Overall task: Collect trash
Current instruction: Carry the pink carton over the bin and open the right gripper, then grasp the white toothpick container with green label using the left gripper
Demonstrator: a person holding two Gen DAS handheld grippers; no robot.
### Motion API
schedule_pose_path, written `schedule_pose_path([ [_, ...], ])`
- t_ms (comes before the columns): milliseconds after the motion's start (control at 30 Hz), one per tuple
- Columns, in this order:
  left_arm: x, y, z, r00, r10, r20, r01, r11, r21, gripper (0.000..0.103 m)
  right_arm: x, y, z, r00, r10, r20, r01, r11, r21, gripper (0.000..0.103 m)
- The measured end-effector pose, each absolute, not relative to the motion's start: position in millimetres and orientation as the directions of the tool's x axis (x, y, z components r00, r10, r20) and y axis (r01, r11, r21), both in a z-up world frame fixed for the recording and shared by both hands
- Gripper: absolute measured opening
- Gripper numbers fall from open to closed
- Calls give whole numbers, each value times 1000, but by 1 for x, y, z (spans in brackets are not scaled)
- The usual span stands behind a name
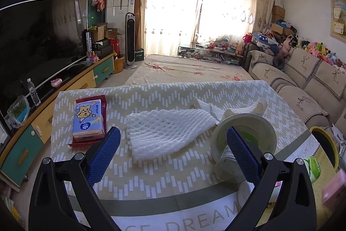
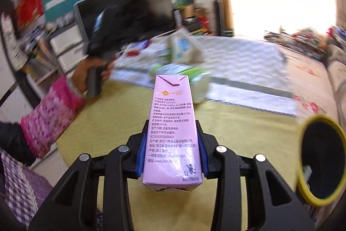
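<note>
Trash lies across the patterned tablecloth (image 1: 151, 183): a white foam fruit net (image 1: 164, 133) in the middle, crumpled white tissue (image 1: 207, 107) behind it, and a tipped round paper tub (image 1: 242, 144) at the right. The left gripper (image 1: 173, 155) hangs over the net with jaws wide apart. The right gripper (image 2: 172, 157) is clamped on a pink rectangular drink carton (image 2: 172, 122), held above the table near a yellow-rimmed black bin (image 2: 320, 163).

L gripper (image 1: 173, 151) jaws wide apart w/ blue pads, over patterned tablecloth (image 1: 151, 174). White foam fruit net (image 1: 164, 131) at 12 o'clock; tipped white round plastic cup (image 1: 242, 140) at 2; blue tissue pack (image 1: 87, 120) at 10.
</note>
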State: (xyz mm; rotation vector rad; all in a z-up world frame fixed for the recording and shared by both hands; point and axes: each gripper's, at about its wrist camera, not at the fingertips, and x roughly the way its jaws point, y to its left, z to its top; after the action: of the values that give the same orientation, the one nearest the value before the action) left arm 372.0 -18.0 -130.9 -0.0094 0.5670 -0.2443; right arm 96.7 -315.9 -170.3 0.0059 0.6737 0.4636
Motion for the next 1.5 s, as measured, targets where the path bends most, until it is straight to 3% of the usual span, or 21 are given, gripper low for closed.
schedule_pose_path([
  [300, 372, -25, -135, 811, -232, -537, 235, 970, -65, 97, 105, -443, -168, 779, -12, -627, 117, 985, 128, 37],
  [433, 372, -24, -134, 812, -232, -535, 232, 970, -69, 97, 120, -494, -186, 721, -137, -680, 288, 951, 115, 37],
  [600, 371, -25, -135, 810, -238, -536, 243, 968, -64, 97, 136, -526, -208, 669, -193, -718, 372, 923, 98, 37],
  [700, 368, -28, -134, 809, -245, -535, 255, 965, -56, 97, 142, -537, -215, 654, -245, -716, 434, 896, 89, 62],
  [900, 363, -34, -129, 805, -270, -528, 287, 957, -52, 97, 130, -522, -207, 718, -198, -667, 422, 887, 190, 62],
  [1100, 357, -47, -129, 778, -324, -538, 362, 931, -38, 96, 110, -481, -188, 826, -140, -546, 331, 905, 268, 67],
  [1200, 353, -61, -132, 756, -343, -557, 408, 913, -9, 85, 114, -464, -181, 836, -140, -531, 301, 925, 230, 67],
  [1500, 347, -84, -139, 705, -404, -582, 509, 860, 20, 64, 115, -465, -187, 827, -107, -552, 294, 919, 263, 67],
])
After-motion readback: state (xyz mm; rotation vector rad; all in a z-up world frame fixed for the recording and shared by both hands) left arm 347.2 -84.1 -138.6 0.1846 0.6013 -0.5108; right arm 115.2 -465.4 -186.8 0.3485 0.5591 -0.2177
